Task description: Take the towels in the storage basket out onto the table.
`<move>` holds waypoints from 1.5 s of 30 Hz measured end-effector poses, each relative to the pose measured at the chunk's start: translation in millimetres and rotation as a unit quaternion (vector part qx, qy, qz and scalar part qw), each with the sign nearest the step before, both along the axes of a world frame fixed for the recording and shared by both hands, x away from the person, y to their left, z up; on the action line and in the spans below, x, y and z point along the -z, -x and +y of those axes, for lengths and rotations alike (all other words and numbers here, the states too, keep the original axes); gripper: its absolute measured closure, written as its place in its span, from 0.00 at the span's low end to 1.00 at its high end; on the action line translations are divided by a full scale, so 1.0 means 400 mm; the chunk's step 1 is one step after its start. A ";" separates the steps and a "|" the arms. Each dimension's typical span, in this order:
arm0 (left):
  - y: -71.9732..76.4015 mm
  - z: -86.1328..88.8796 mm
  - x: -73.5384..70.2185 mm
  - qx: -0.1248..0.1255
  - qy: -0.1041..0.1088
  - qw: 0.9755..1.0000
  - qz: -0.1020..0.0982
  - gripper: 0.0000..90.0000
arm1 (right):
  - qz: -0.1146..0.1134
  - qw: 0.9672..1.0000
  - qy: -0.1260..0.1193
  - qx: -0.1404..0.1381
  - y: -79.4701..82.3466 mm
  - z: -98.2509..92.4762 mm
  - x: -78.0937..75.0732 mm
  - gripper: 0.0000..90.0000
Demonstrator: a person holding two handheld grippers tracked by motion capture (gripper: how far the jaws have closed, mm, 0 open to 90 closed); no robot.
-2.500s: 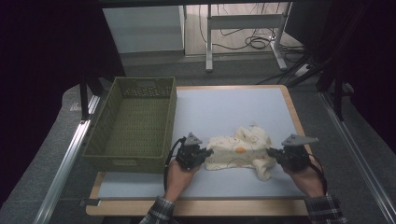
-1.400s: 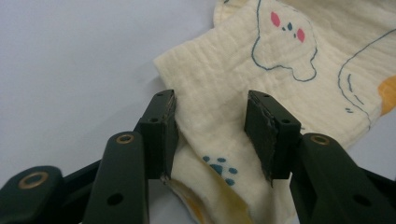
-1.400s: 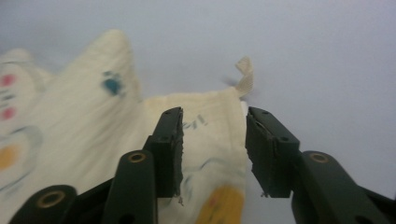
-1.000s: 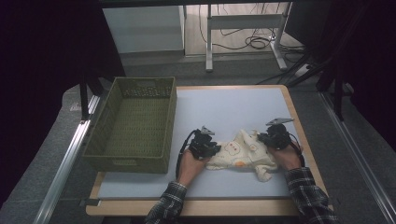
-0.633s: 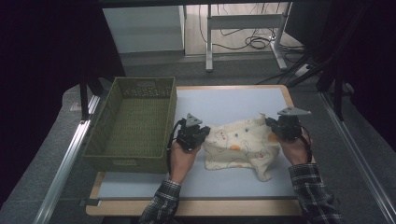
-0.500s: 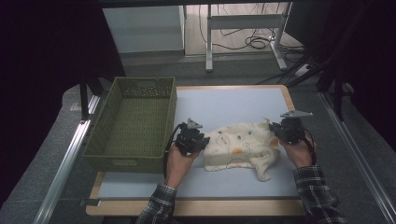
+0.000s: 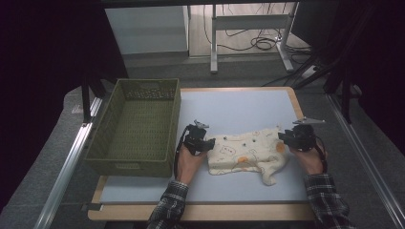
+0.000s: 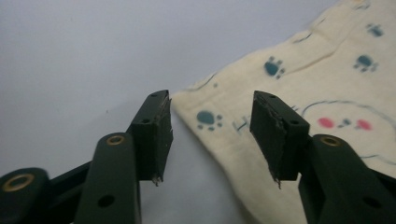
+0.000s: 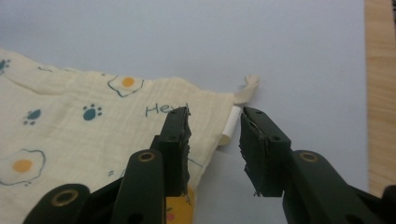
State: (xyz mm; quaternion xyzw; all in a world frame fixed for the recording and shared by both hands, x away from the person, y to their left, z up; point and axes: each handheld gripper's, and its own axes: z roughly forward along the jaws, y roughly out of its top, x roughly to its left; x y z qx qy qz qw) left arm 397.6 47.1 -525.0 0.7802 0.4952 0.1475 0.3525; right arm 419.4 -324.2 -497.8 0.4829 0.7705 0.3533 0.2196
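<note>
cloth: we see a cream printed cloth [image 7: 248, 153] lying spread on the pale blue table top [image 7: 239, 107], right of the green basket [image 7: 136, 126], clear of it. One narrow flap hangs toward the near edge at its right end.
left gripper: our left gripper [image 8: 210, 133] sits at the cloth's left corner. Jaws apart, they have just been opening. The corner edge lies between them, pads not pressing on it.
right gripper: our right gripper [image 9: 214, 140] sits at the cloth's right edge. Jaws apart, also just been opening. Cloth edge and a small white tag [image 9: 229, 127] lie in the gap, nothing clamped.
knot: small twisted tip [image 9: 247, 88] sticks out at the cloth's right corner, just beyond the right jaws.
basket: stands at the table's left side, near the left hand [image 7: 188, 162], not touching it.
</note>
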 end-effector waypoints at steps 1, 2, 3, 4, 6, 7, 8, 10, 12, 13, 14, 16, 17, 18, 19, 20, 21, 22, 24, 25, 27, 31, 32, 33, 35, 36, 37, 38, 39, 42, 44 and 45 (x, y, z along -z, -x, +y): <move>0.000 0.000 0.007 -0.001 0.001 1.000 0.003 0.50 | 0.004 1.000 0.002 0.000 -0.002 0.002 0.008 0.69; -0.001 0.000 0.012 0.000 0.000 1.000 0.005 0.49 | 0.007 1.000 0.002 0.000 -0.004 0.004 0.017 0.69; -0.003 -0.002 0.017 0.001 -0.002 1.000 0.008 0.49 | 0.010 1.000 -0.001 -0.001 -0.005 0.006 0.024 0.68; -0.002 -0.006 0.020 0.002 -0.007 1.000 0.002 0.49 | 0.014 1.000 -0.004 -0.002 -0.006 0.008 0.030 0.68; -0.002 -0.015 0.020 0.012 -0.026 1.000 -0.008 0.53 | 0.020 1.000 0.000 -0.006 -0.007 0.015 0.040 0.69; -0.002 -0.017 0.020 0.022 -0.023 0.999 -0.009 0.58 | 0.028 1.000 0.003 -0.009 -0.008 0.020 0.045 0.72; -0.002 -0.020 0.020 0.027 -0.022 0.999 -0.010 0.65 | 0.031 0.999 0.010 -0.010 -0.008 0.026 0.051 0.76; -0.003 -0.024 0.021 0.048 -0.017 0.999 -0.013 0.81 | 0.028 0.999 0.006 -0.016 -0.004 0.031 0.052 0.94; -0.005 -0.034 0.018 0.062 -0.029 0.997 -0.022 0.97 | 0.027 0.999 0.014 -0.019 -0.001 0.040 0.050 0.98; -0.009 -0.036 0.011 0.066 -0.037 0.997 -0.029 0.98 | 0.024 0.999 0.025 -0.021 0.000 0.046 0.047 0.98; -0.017 -0.033 -0.001 0.062 -0.034 0.997 -0.037 0.98 | 0.019 0.999 0.029 -0.023 0.000 0.050 0.041 0.98; -0.038 -0.022 -0.045 0.047 -0.029 0.996 -0.062 0.98 | 0.003 0.999 0.026 -0.021 -0.004 0.054 0.017 0.98; -0.050 -0.019 -0.073 0.036 -0.025 0.996 -0.081 0.98 | -0.009 0.999 0.024 -0.019 -0.010 0.056 0.001 0.98; -0.064 -0.017 -0.104 0.027 -0.023 0.994 -0.100 0.98 | -0.019 0.999 0.020 -0.016 -0.018 0.058 -0.017 0.98; -0.080 -0.017 -0.133 0.017 -0.024 0.992 -0.120 0.98 | -0.032 0.999 0.018 -0.013 -0.029 0.062 -0.036 0.98; -0.097 -0.018 -0.156 0.003 -0.027 0.990 -0.139 0.97 | -0.044 0.999 0.013 -0.009 -0.043 0.067 -0.055 0.98; -0.115 -0.020 -0.171 -0.018 -0.037 0.988 -0.151 0.95 | -0.054 0.999 0.004 -0.004 -0.060 0.071 -0.070 0.97; -0.133 -0.023 -0.181 -0.034 -0.049 0.987 -0.150 0.85 | -0.059 0.998 0.002 0.000 -0.078 0.074 -0.081 0.92; -0.146 -0.030 -0.188 -0.045 -0.048 0.989 -0.135 0.57 | -0.051 0.999 0.010 0.012 -0.106 0.081 -0.091 0.72; -0.139 -0.033 -0.188 -0.042 -0.046 0.988 -0.140 0.55 | -0.049 0.999 0.018 0.009 -0.110 0.082 -0.095 0.71; -0.114 -0.039 -0.180 -0.028 -0.041 0.989 -0.143 0.50 | -0.049 0.999 0.020 0.003 -0.100 0.077 -0.098 0.68; -0.069 -0.043 -0.145 0.004 -0.023 0.993 -0.117 0.45 | -0.038 0.999 0.011 -0.002 -0.062 0.046 -0.086 0.67; -0.055 -0.043 -0.137 0.011 -0.025 0.993 -0.112 0.45 | -0.034 0.999 0.010 -0.002 -0.052 0.038 -0.081 0.67; -0.042 -0.044 -0.129 0.016 -0.021 0.994 -0.109 0.44 | -0.029 1.000 0.011 -0.005 -0.043 0.030 -0.076 0.67; -0.018 -0.042 -0.116 0.032 -0.018 0.995 -0.096 0.44 | -0.022 1.000 0.011 -0.007 -0.022 0.016 -0.068 0.66; -0.006 -0.040 -0.110 0.034 -0.018 0.995 -0.094 0.43 | -0.020 1.000 0.011 -0.008 -0.011 0.009 -0.064 0.66; 0.006 -0.036 -0.105 0.040 -0.014 0.995 -0.088 0.43 | -0.016 1.000 0.011 -0.008 0.001 0.002 -0.060 0.66; 0.017 -0.033 -0.098 0.045 -0.008 0.996 -0.082 0.43 | -0.014 1.000 0.011 -0.008 0.012 -0.004 -0.056 0.66; 0.029 -0.031 -0.091 0.050 -0.005 0.996 -0.076 0.42 | -0.010 1.000 0.008 -0.009 0.024 -0.010 -0.051 0.66; 0.069 -0.027 -0.067 0.064 -0.001 0.996 -0.064 0.42 | -0.001 1.000 0.004 -0.014 0.064 -0.020 -0.036 0.66; 0.097 -0.024 -0.051 0.073 0.004 0.996 -0.059 0.41 | 0.005 1.000 -0.001 -0.019 0.090 -0.023 -0.025 0.66; 0.110 -0.022 -0.043 0.076 0.004 0.995 -0.057 0.40 | 0.009 1.000 -0.004 -0.022 0.104 -0.023 -0.020 0.66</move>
